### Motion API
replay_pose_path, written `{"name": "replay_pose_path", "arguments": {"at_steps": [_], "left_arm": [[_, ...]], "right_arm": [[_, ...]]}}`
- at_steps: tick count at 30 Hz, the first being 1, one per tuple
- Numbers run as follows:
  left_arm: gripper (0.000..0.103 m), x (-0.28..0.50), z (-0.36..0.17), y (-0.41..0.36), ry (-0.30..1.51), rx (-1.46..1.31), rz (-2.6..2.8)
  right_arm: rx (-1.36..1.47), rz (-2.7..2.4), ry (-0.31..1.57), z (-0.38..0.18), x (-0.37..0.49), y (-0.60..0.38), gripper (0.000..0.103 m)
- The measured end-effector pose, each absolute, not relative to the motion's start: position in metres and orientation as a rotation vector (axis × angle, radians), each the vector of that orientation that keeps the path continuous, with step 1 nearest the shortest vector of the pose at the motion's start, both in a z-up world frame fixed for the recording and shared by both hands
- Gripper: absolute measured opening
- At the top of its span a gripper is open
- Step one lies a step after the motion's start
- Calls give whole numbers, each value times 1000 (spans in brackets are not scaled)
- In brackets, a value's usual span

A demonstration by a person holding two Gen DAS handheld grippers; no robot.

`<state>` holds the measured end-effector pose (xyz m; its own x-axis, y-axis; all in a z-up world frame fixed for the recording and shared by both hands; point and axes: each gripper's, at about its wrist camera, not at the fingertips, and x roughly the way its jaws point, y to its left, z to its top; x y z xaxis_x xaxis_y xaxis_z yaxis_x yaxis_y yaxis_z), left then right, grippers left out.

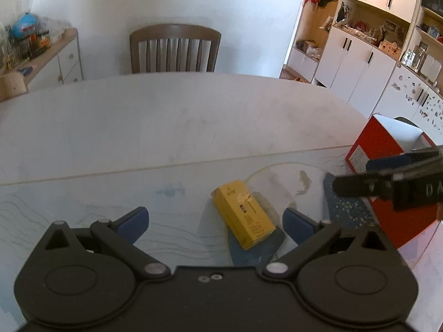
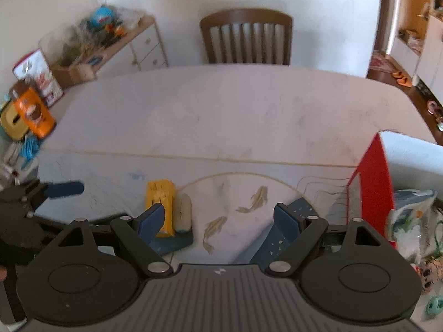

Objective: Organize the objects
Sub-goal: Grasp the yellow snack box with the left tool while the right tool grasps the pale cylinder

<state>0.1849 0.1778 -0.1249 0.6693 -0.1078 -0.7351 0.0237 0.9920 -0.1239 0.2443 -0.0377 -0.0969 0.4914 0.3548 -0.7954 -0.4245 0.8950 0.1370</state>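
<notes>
Left wrist view: yellow box [image 1: 243, 213] flat on tabletop [image 1: 166, 127], likely light, stiff cardboard; best pinched across its narrow sides. Left hand-held gripper [image 1: 216, 221] and right hand-held gripper [image 2: 218, 218] both spread wide, empty.

Yellow box [image 1: 243, 213] lying flat on its long side, printed face up, angled with one end toward the near right. Just beside it on the right, a pale rounded object [image 2: 183, 211], touching along its length. Red box [image 1: 387, 171] standing open at the far right, holding crumpled packets [image 2: 409, 221].
</notes>
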Motion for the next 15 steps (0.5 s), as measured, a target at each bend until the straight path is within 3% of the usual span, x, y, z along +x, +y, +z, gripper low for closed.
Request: {"name": "replay_pose_path", "arguments": {"at_steps": [15], "left_arm": [[102,214,-158,164,891,-99,-79]], "right_arm": [[-101,465,1039,-133,276,-32,86]]}}
